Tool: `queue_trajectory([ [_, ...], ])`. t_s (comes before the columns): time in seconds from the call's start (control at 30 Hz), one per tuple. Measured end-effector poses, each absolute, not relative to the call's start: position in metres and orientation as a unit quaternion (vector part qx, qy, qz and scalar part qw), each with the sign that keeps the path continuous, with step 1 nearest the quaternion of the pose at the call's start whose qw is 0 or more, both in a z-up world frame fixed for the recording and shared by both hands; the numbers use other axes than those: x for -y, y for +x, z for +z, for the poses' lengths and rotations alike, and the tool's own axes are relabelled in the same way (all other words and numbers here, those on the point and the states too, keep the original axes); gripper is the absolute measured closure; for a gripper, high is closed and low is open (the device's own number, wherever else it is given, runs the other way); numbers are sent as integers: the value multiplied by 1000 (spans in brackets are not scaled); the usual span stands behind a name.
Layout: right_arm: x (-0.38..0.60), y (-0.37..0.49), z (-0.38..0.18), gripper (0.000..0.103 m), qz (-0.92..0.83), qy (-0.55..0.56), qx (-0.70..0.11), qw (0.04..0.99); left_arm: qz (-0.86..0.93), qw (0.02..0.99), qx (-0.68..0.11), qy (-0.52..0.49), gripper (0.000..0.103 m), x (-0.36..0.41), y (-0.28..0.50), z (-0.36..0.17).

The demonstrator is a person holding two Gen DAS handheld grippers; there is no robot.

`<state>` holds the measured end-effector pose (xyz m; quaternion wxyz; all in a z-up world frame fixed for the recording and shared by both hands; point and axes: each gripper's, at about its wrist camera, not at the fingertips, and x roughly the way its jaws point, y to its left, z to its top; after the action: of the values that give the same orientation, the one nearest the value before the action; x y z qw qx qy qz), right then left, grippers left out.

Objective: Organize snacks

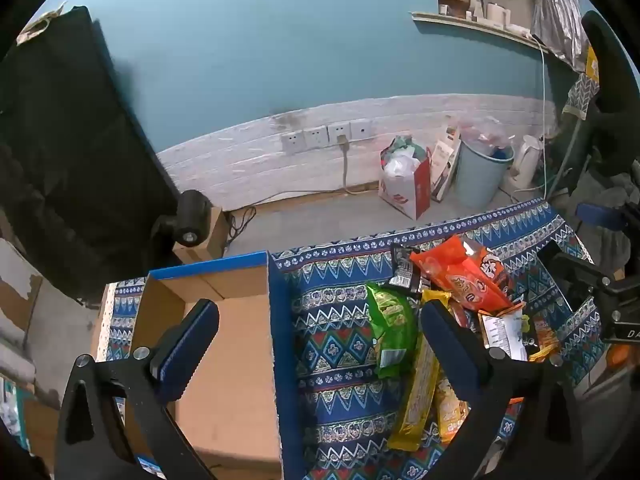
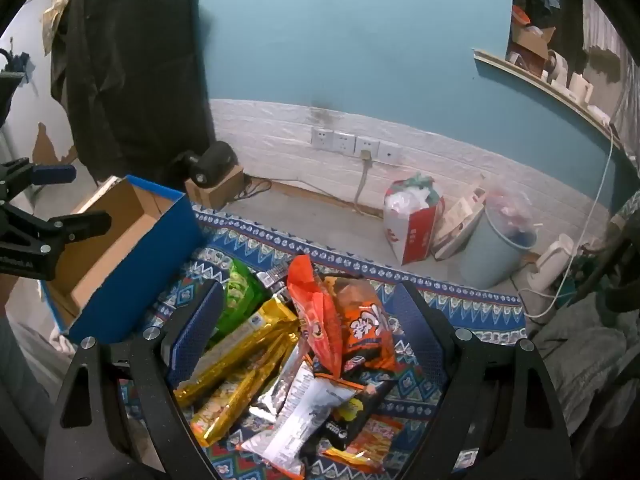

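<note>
Snack pile [image 2: 296, 344] sat under the gaping right gripper [image 2: 316, 336].
Left gripper [image 1: 320, 332] also gaped, straddling the box [image 1: 224, 344] wall; bare cloth [image 1: 336, 340] lay between.

Lived-in home room: teal wall [image 1: 260, 40] over white brick-look panel, row of sockets [image 1: 326, 138], bin [image 1: 480, 176] and kettle [image 1: 526, 160] on floor, cluttered shelf [image 2: 552, 84], patterned cloth [image 1: 340, 320].
</note>
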<state>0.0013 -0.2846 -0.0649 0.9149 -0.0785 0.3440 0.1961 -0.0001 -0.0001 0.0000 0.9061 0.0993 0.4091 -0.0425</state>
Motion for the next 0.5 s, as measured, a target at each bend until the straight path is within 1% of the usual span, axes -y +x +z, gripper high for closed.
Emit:
queue_trajectory([
  [0.5,282,1,-67,18,200,-76,-348,913,-41,905,-413,96,1,0,0,2],
])
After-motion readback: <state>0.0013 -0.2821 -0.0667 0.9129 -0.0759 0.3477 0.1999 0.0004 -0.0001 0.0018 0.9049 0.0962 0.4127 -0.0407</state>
